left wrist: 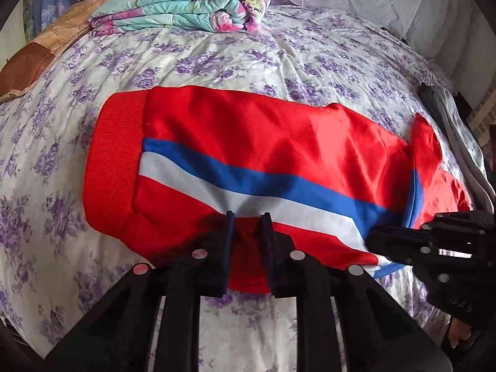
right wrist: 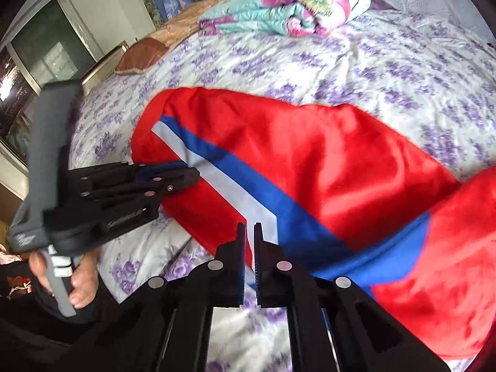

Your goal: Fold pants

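On the bedsheet (left wrist: 241,62), both grippers (left wrist: 248,217) (right wrist: 249,229) pinch the red pants (left wrist: 248,130).

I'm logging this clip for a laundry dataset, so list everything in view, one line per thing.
pants: one, red with a blue and a white stripe, lying across the bed's middle, one end turned up.
bedsheet: one, cream with purple flowers, covering the bed.
folded quilt: one, teal and pink floral, at the far edge.
brown pillow: one, tan and brown, far left.
grey cloth: one, at the right edge.
window: one, left wall.
left gripper: black, fingers pinching the pants' near edge.
right gripper: black, nearly closed on the striped edge.
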